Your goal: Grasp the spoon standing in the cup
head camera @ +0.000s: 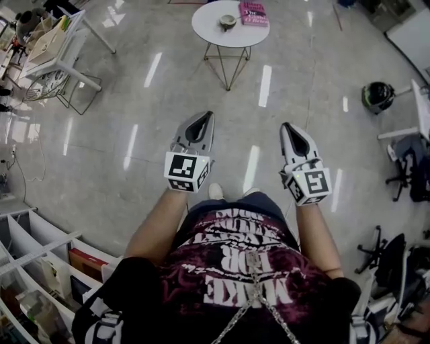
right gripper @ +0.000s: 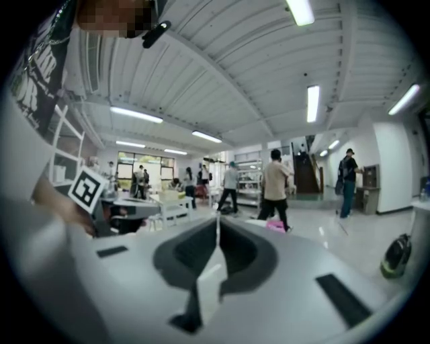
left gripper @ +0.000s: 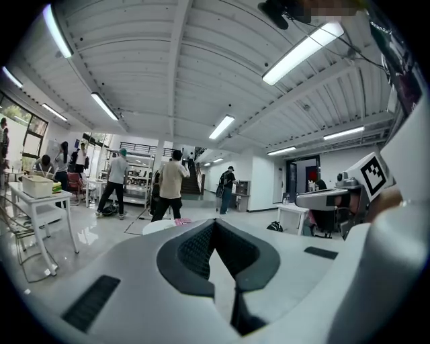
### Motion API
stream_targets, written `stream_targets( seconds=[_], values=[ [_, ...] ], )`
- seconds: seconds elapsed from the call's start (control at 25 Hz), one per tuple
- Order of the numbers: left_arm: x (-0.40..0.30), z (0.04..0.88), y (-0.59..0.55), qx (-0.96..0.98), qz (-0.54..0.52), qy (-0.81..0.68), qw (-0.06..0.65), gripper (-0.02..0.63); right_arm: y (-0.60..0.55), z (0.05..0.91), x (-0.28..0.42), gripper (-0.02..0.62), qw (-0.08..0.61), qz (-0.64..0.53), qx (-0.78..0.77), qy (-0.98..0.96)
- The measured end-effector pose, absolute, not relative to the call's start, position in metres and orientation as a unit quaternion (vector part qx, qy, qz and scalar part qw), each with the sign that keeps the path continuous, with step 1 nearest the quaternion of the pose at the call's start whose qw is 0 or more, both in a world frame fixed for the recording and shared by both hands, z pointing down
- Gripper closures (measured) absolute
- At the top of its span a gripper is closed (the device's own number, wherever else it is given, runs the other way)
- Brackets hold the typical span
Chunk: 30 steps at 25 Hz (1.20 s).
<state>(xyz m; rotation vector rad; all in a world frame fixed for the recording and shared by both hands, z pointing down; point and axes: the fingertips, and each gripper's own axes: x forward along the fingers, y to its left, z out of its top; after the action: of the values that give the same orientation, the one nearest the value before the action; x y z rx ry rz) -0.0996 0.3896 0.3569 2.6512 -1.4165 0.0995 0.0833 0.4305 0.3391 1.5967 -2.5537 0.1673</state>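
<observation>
A small cup (head camera: 228, 22) stands on a round white table (head camera: 205, 27) far ahead of me, beside a pink book (head camera: 253, 13). At this distance no spoon can be made out in it. I hold both grippers at waist height above the floor, well short of the table. My left gripper (head camera: 205, 115) and right gripper (head camera: 287, 125) are both shut, jaws meeting at the tips with nothing between them. In the left gripper view the left gripper (left gripper: 213, 222) points toward the table edge (left gripper: 158, 226). In the right gripper view the book (right gripper: 275, 226) shows just beyond the right gripper (right gripper: 218, 218).
A white desk with a wire basket (head camera: 54, 47) stands at the far left, and shelving (head camera: 40, 269) is at my lower left. A helmet (head camera: 377, 96) lies on the floor at right, near office chairs (head camera: 403, 168). Several people (left gripper: 171, 191) stand far off in the hall.
</observation>
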Motion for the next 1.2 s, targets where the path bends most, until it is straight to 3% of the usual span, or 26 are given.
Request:
stream_targets(
  seconds=[0.28, 1.2],
  values=[
    [-0.118, 0.365, 0.392, 0.877, 0.030, -0.473, 0.078, 0.581, 0.438, 0.340, 0.066, 0.560, 0.069, 0.054, 0.524, -0.847],
    [-0.081, 0.389, 0.329, 0.866, 0.045, -0.487, 0.099, 0.581, 0.366, 0.364, 0.123, 0.560, 0.064, 0.081, 0.529, -0.842]
  ],
)
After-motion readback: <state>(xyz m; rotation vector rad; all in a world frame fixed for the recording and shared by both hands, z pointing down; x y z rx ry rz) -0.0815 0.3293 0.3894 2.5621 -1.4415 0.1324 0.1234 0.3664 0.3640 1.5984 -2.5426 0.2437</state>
